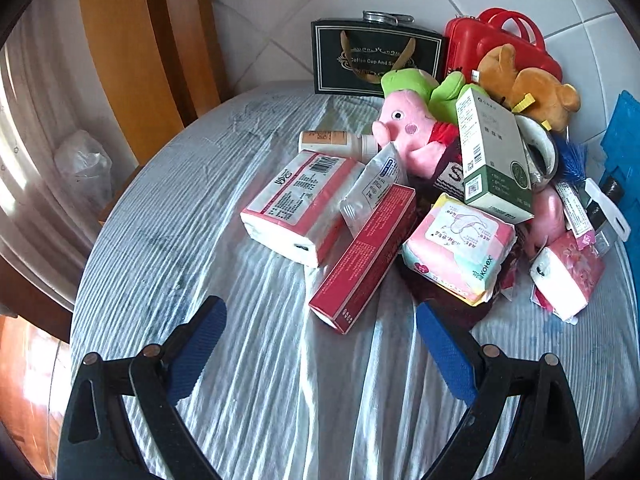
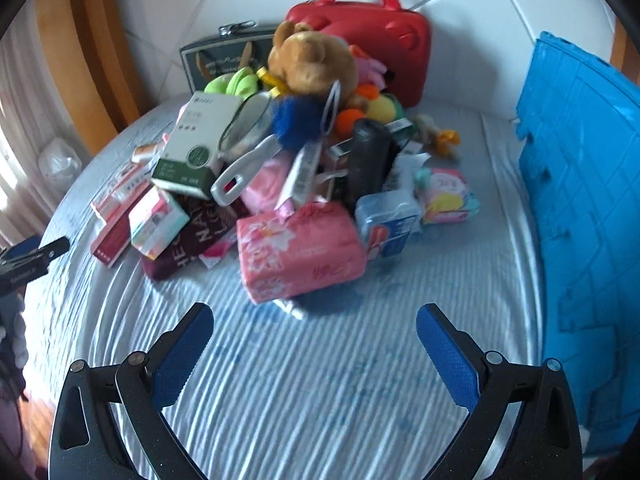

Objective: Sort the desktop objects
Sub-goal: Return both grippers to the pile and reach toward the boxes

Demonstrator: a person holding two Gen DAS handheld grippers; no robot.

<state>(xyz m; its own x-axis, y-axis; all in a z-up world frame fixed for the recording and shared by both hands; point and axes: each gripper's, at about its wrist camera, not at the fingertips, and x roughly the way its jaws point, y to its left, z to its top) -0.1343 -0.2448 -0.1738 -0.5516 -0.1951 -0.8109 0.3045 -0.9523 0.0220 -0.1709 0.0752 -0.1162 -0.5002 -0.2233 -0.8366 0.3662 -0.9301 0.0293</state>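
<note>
**Both claws wide over a heaped pile**

The left claw (image 1: 320, 312) gapes wide and empty at lower centre, just short of the long red box (image 1: 362, 260) on the striped surface (image 1: 200, 240). The right claw (image 2: 314, 316) is equally wide (nothing in it), below the pink tissue pack (image 2: 298, 252). A brown teddy bear (image 2: 312, 60) tops the pile; a blue crate (image 2: 580, 208) stands at right.

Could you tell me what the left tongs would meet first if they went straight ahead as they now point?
Probably the long red box, lying just beyond the open left tongs on the striped cloth; depth is uncertain.
</note>
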